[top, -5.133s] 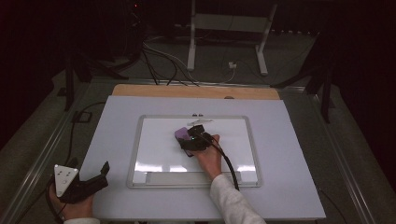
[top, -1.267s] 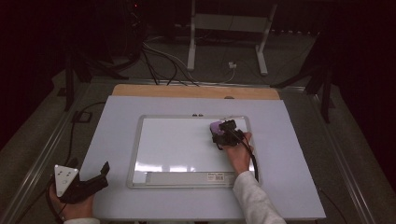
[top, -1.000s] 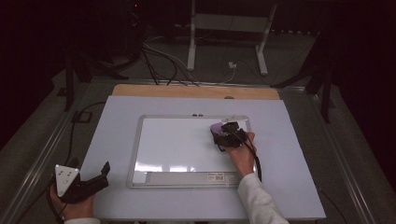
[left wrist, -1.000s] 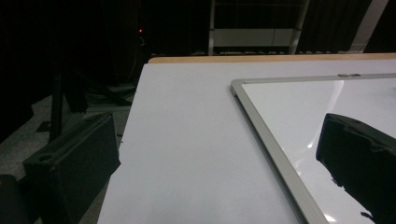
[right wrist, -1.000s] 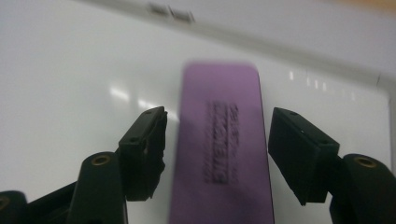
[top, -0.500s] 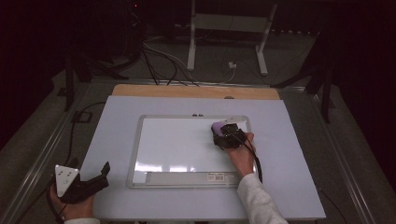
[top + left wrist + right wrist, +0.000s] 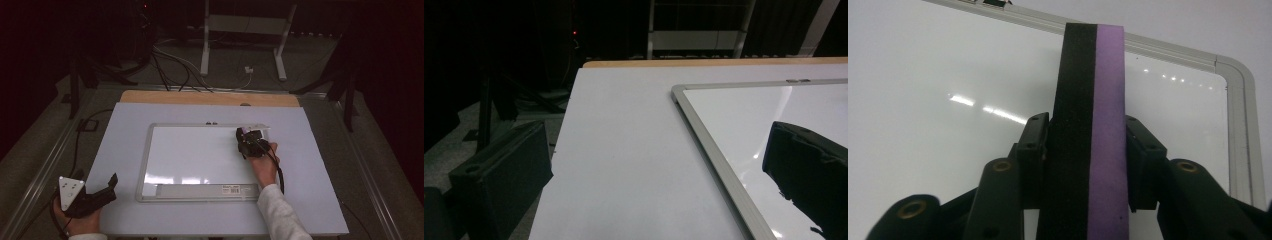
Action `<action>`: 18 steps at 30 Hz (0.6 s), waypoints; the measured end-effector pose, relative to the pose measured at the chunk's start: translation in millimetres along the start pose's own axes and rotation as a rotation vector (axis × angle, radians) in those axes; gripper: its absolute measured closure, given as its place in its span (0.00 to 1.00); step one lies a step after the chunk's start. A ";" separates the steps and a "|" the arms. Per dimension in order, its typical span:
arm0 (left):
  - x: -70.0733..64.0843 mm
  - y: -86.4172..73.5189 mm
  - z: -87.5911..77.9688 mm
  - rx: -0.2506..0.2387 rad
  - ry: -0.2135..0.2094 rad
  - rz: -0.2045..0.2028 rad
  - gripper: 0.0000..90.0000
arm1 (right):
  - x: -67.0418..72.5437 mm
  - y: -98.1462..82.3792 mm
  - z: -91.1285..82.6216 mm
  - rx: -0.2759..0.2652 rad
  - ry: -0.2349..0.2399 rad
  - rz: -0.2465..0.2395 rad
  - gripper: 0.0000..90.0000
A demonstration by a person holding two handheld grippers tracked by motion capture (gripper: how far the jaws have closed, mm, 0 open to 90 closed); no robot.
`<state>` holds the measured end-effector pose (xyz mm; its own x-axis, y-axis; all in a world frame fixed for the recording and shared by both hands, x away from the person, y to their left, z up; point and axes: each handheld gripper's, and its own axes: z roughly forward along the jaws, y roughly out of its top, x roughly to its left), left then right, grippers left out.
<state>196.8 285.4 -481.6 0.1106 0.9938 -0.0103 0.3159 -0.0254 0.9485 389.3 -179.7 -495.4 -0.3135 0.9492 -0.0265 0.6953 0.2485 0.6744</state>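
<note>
The right gripper [image 7: 248, 141] pinched a flat purple-and-black foam eraser [image 7: 1091, 135] between its 2 jaws, over the far right corner of the silver-framed whiteboard [image 7: 197, 156] lying mid-table. The left gripper [image 7: 97, 196] rested near the white table's [image 7: 125, 125] near left corner, jaws spread apart with nothing between them.

A dark lab or studio: floor cables [image 7: 170, 60] and a metal stand [image 7: 245, 30] behind the table [image 7: 120, 130].
</note>
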 end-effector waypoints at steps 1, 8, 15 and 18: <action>0.1 0.0 0.0 0.001 0.000 0.000 0.00 | 0.4 -0.1 0.0 -0.001 -0.005 -0.004 0.68; 0.5 -0.1 -0.1 0.001 0.001 -0.002 0.00 | 2.8 -1.8 -2.7 0.006 -0.017 0.019 0.71; 0.3 0.0 -0.2 0.000 0.001 -0.001 0.00 | 1.3 -6.2 -8.6 -0.005 -0.012 0.059 0.71; 0.1 -0.1 0.1 0.001 0.001 -0.001 0.00 | -1.2 -2.8 -19.0 -0.045 -0.004 0.076 0.71</action>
<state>196.9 285.5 -481.7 0.1096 0.9939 -0.0106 0.3164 -0.0248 0.9483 375.4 -185.2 -483.2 -0.2582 0.9658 0.0232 0.6872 0.1667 0.7071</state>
